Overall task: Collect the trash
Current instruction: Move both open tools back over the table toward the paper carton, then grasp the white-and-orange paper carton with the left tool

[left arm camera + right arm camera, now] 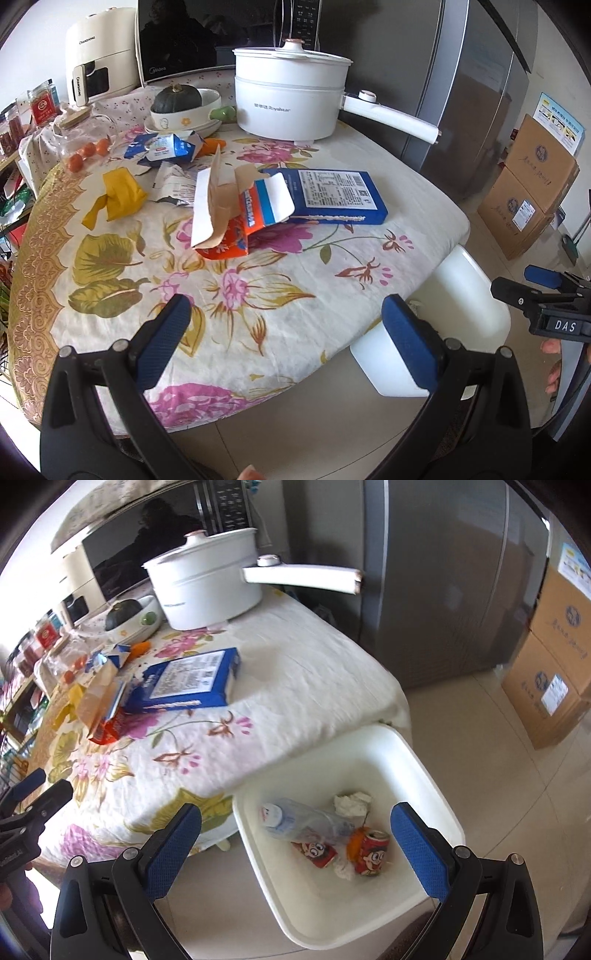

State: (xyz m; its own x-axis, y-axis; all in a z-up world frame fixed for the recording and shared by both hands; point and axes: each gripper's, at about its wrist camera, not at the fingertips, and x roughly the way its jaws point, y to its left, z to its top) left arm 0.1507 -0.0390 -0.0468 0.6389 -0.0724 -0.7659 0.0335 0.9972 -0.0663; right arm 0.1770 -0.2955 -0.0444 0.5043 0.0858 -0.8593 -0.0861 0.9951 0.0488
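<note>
Trash: torn orange carton (225,221) and blue box (332,195) mid-desk, more in white bin (436,771) beside desk (258,295) | left gripper (286,330) and right gripper (308,843): jaws apart, empty | step: between pickups | next: reach the carton.

Home kitchen, floral-clothed table (258,295), microwave (177,37), white electric pot (288,99), grey fridge (472,92), tiled floor.

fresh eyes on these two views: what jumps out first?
The big white electric pot at the table's far edge, long handle jutting toward the fridge. Next, the blue box lying mid-table against a torn orange carton. Beside the table, the white bin holds a bottle and red cans.
</note>
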